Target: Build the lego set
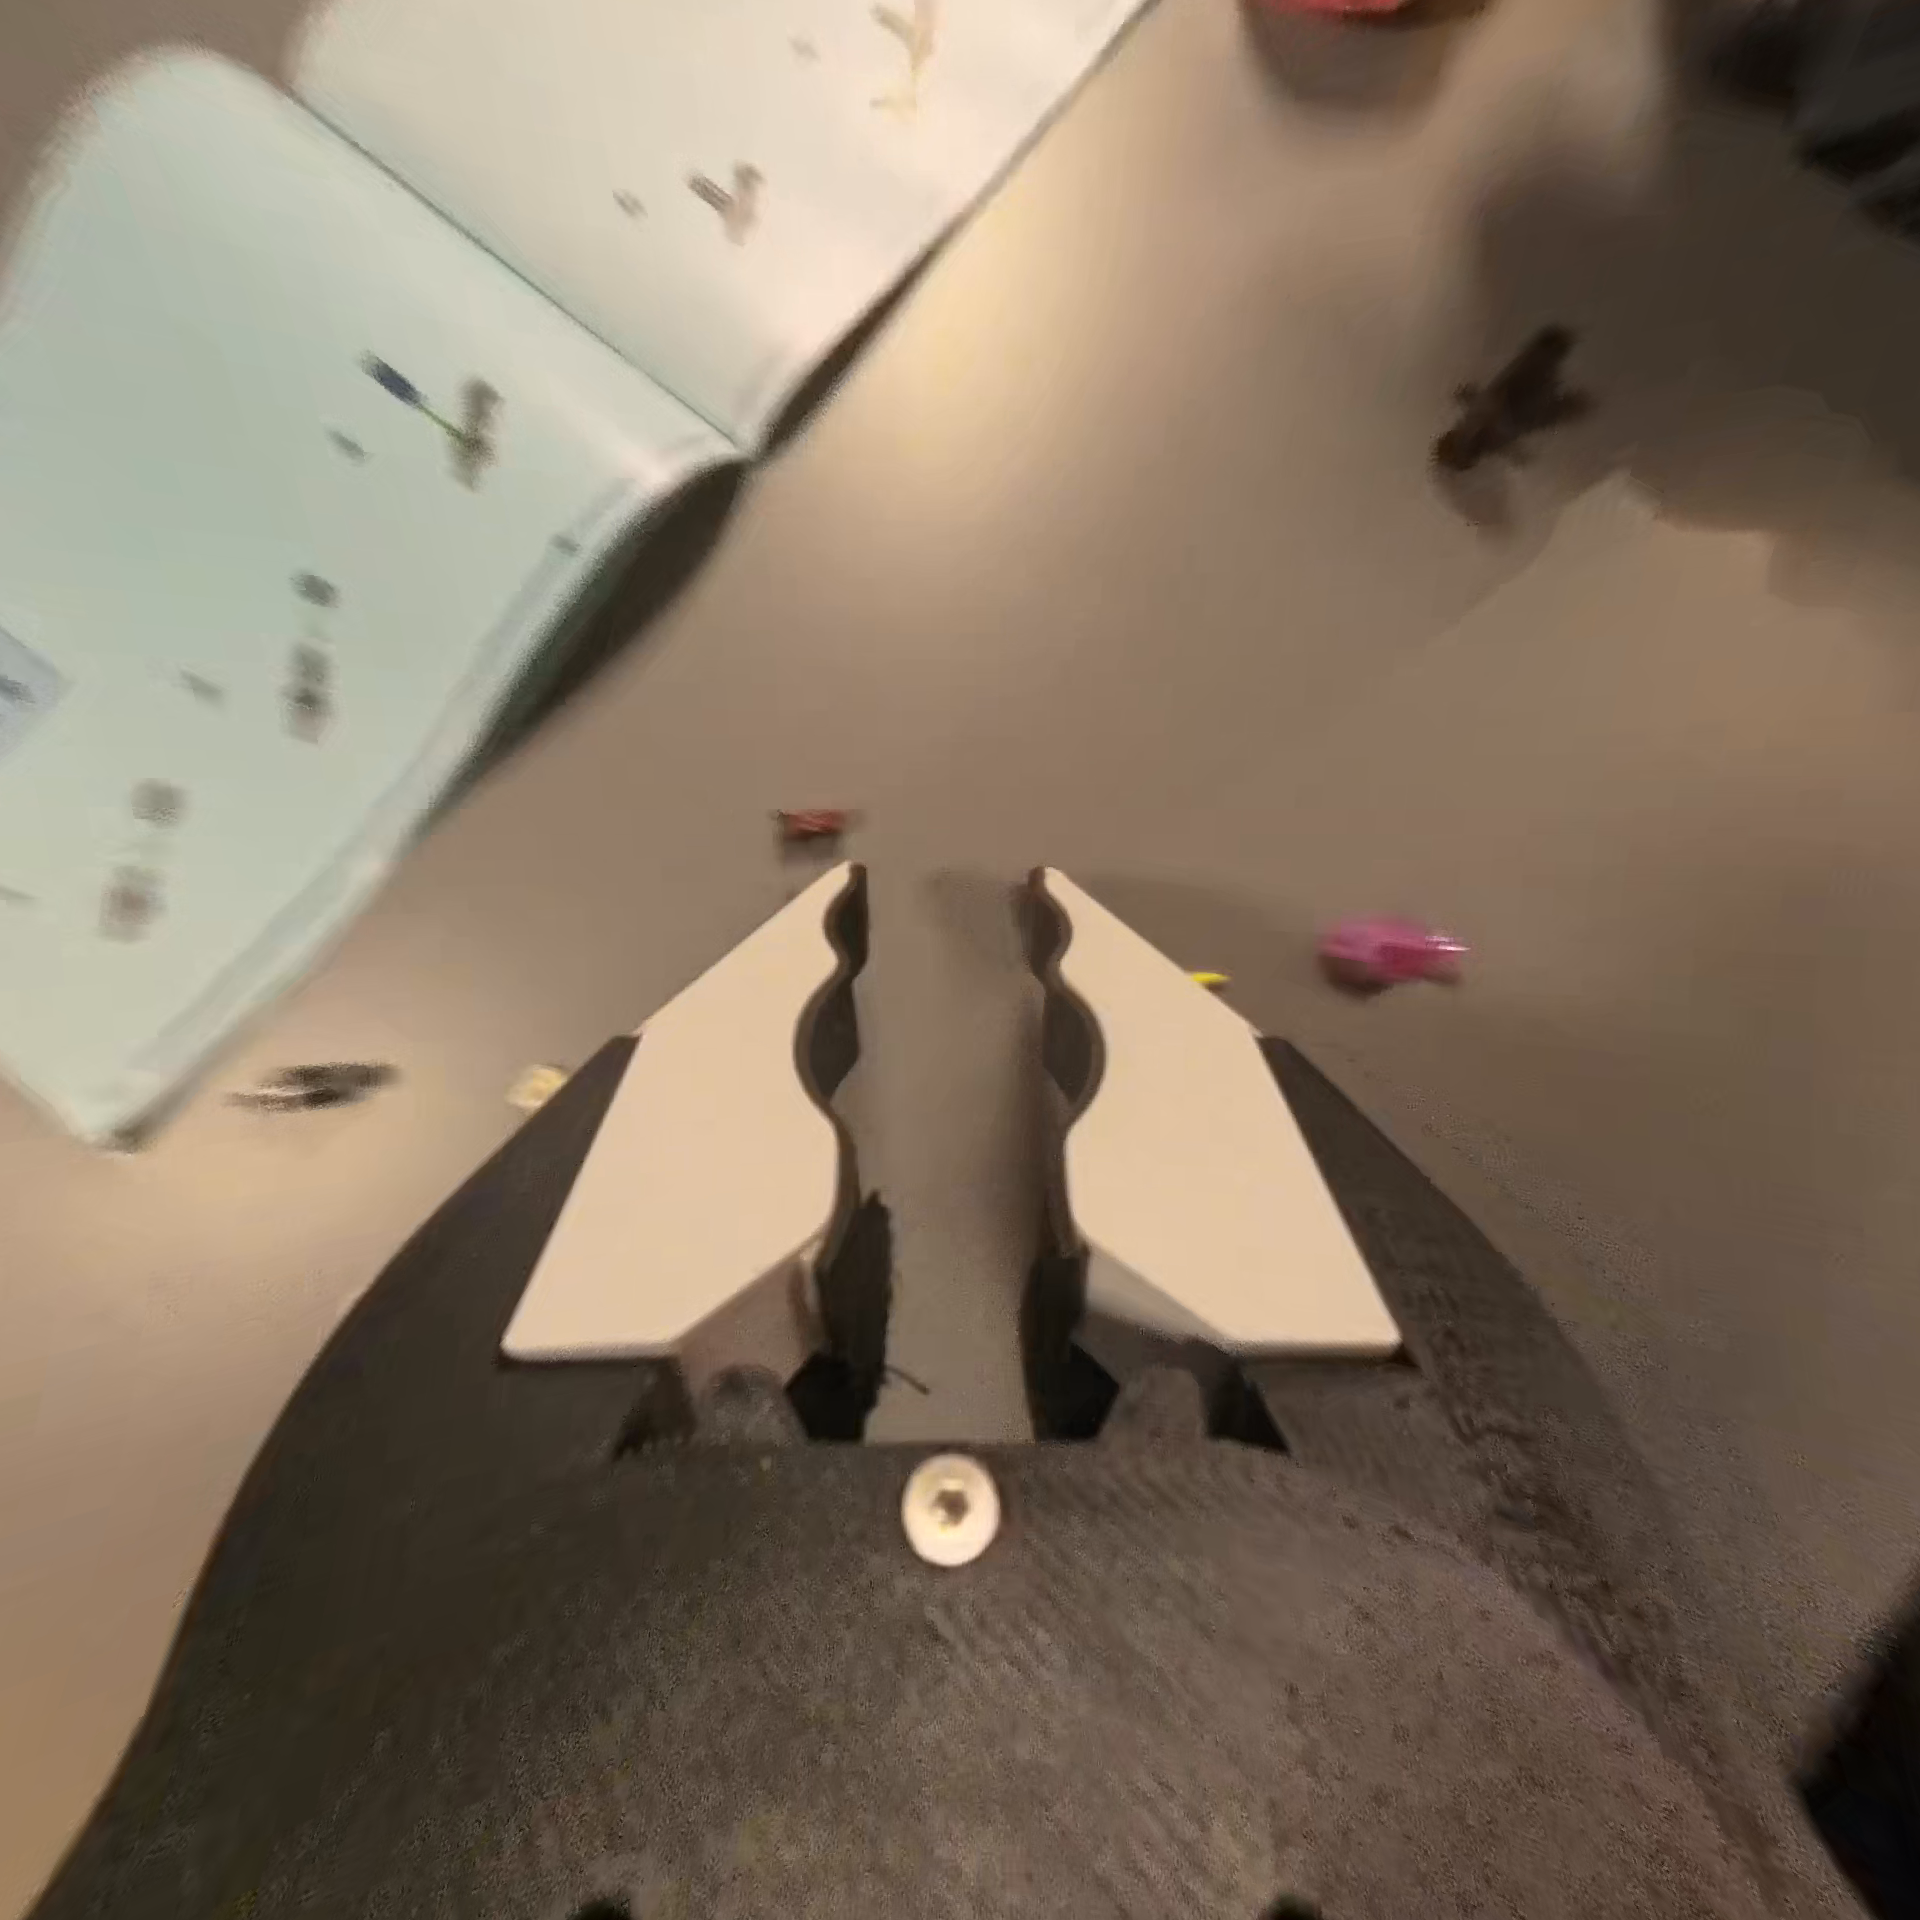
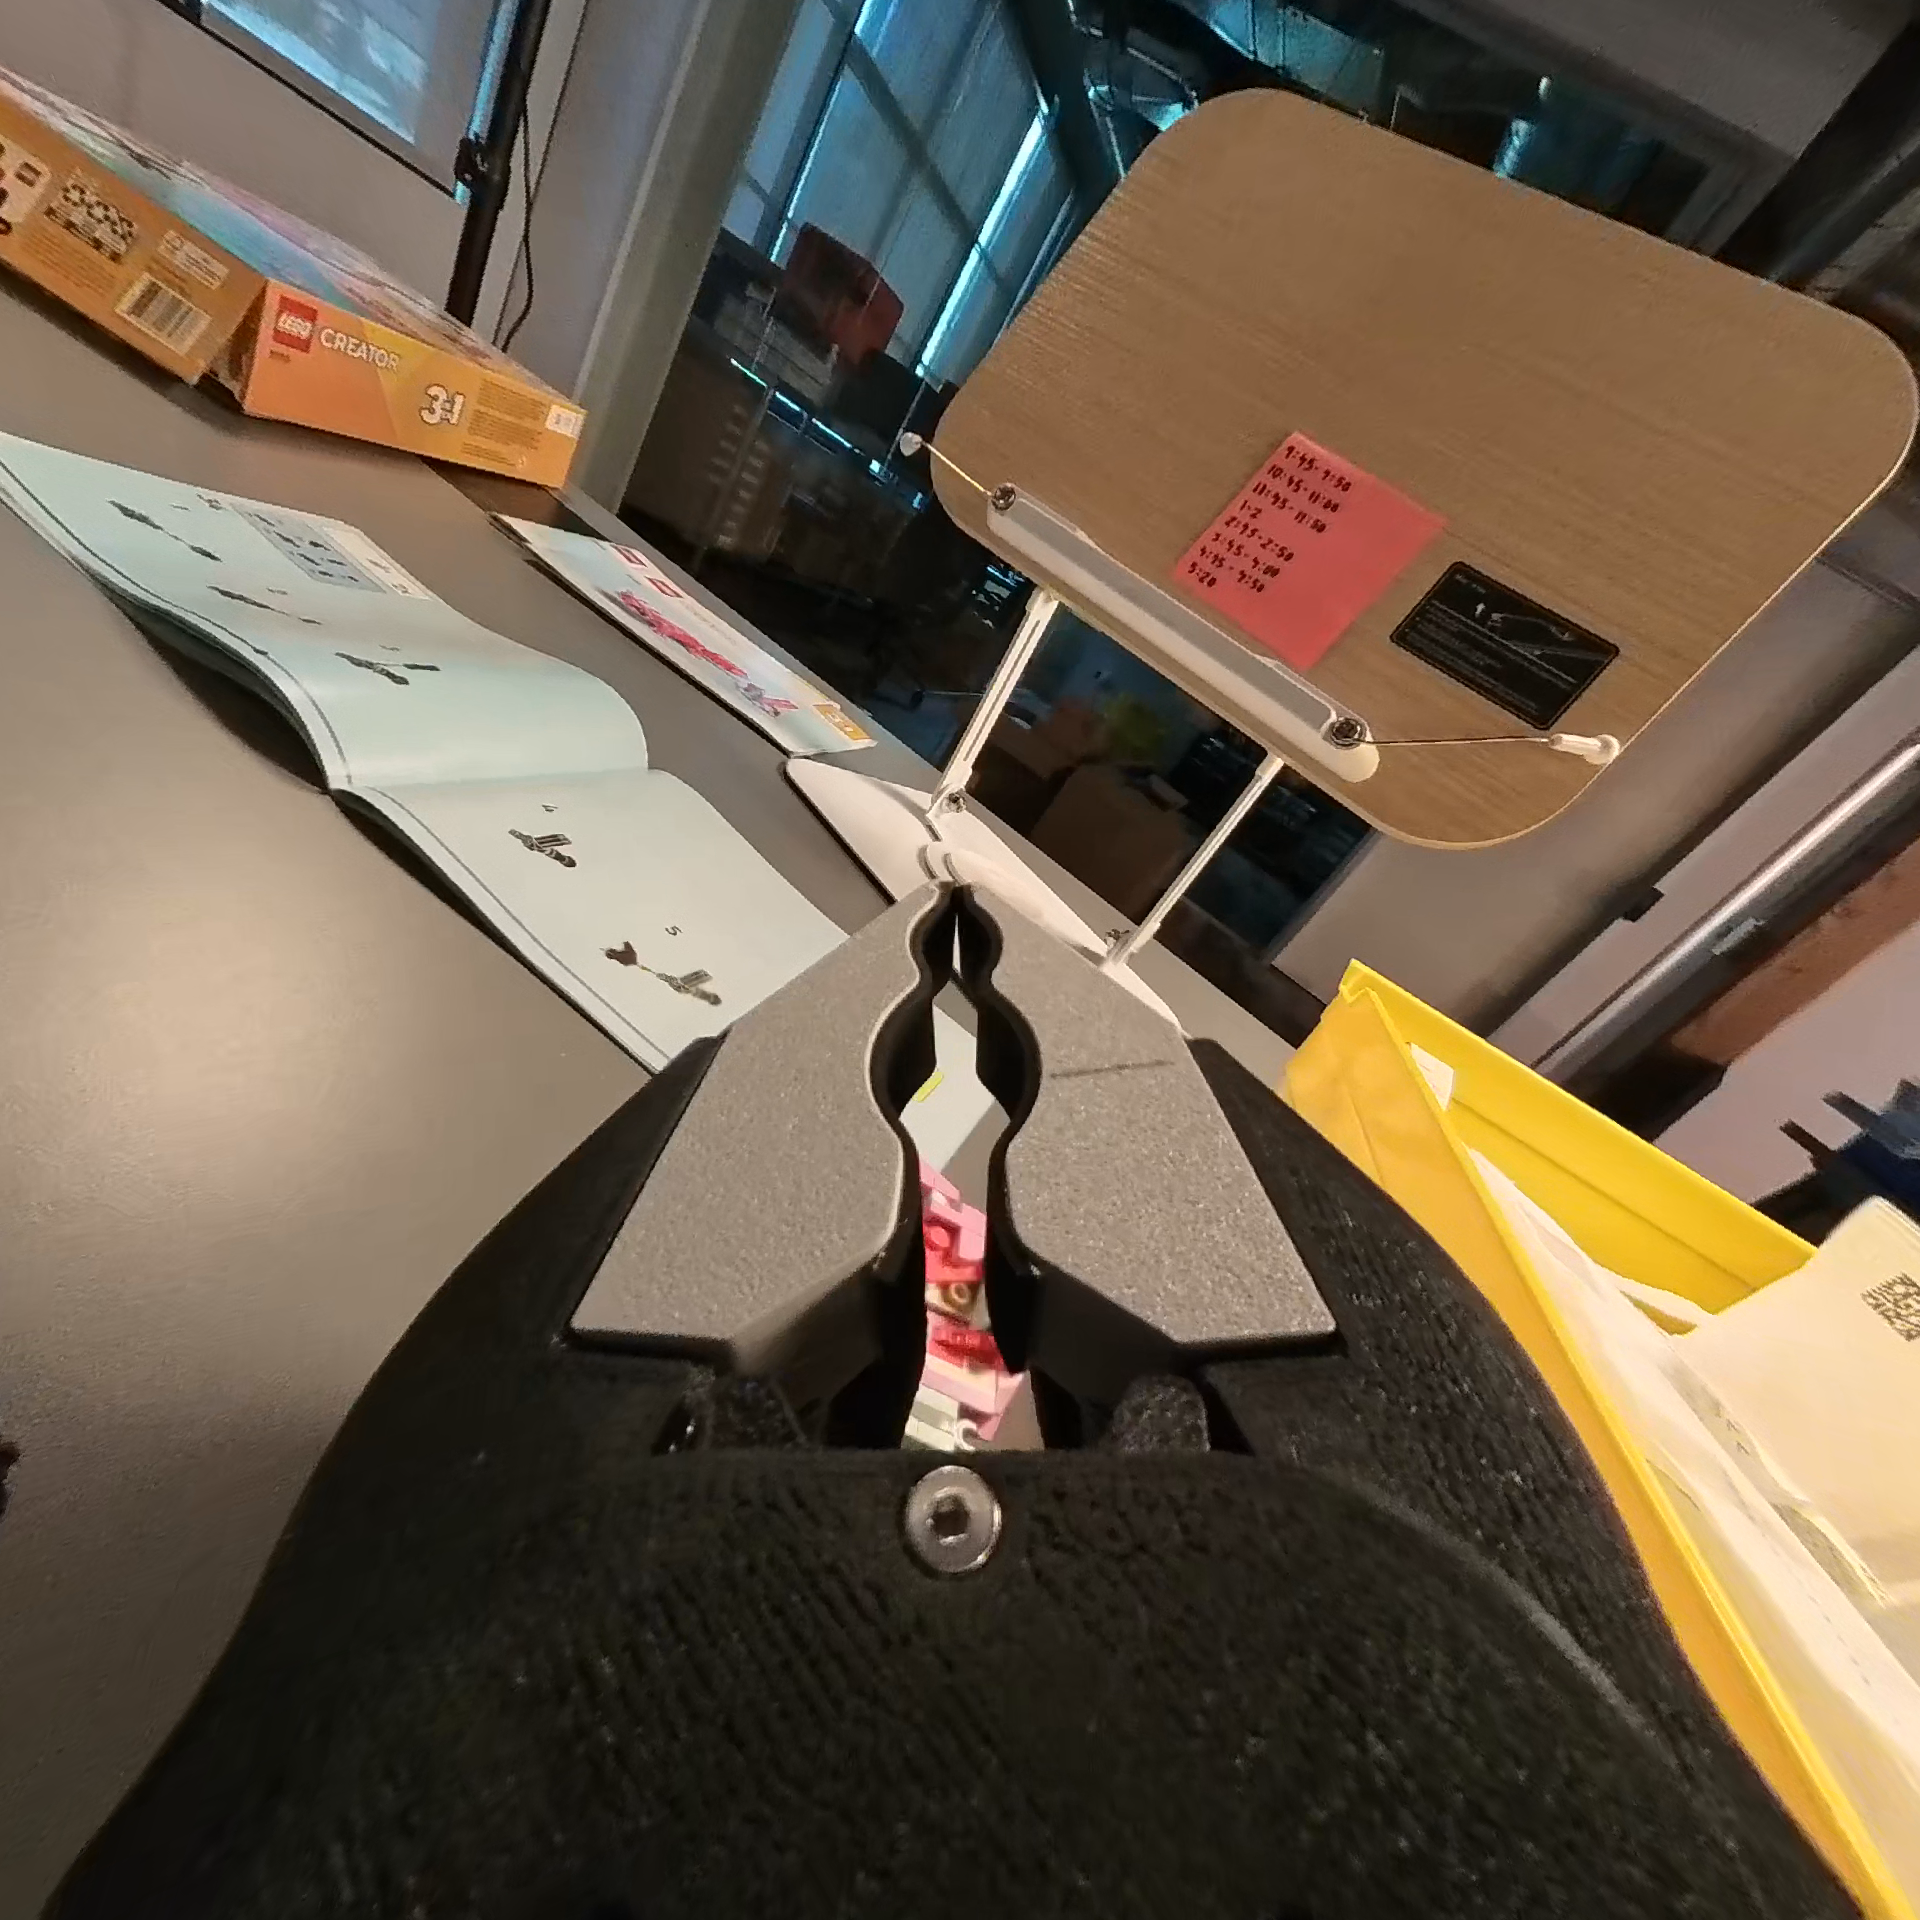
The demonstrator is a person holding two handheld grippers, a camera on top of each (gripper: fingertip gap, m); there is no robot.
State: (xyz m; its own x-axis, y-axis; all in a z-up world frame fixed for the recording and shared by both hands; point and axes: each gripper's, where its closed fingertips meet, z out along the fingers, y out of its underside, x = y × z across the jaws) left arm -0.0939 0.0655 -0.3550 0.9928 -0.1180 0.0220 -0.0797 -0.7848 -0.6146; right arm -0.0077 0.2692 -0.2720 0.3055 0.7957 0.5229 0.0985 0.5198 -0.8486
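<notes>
Left to right: a glossy pale-blue open booklet (image 1: 312, 520) lies flat on the smooth matte grey table (image 1: 1143, 623). The left gripper (image 1: 948, 883), cream wavy-edged fingers, is parted with only bare table between (small red piece (image 1: 816, 823) just ahead, pink piece (image 1: 1387, 948) off right). The right gripper (image 2: 956, 914), grainy grey fingers, is clenched tip to tip on nothing, beside a yellow plastic bin (image 2: 1507, 1195).

The desk (image 2: 208, 1039) looks smooth and matt grey. The open booklet (image 2: 436, 717) is pale, slightly glossy paper. The stand's board (image 2: 1455, 343) shows fine wood grain; the bin (image 2: 1558, 1195) is shiny yellow plastic. The right tongs (image 2: 954, 906) have grainy grey fingers (image 2: 790, 1143) in a rough black body.
</notes>
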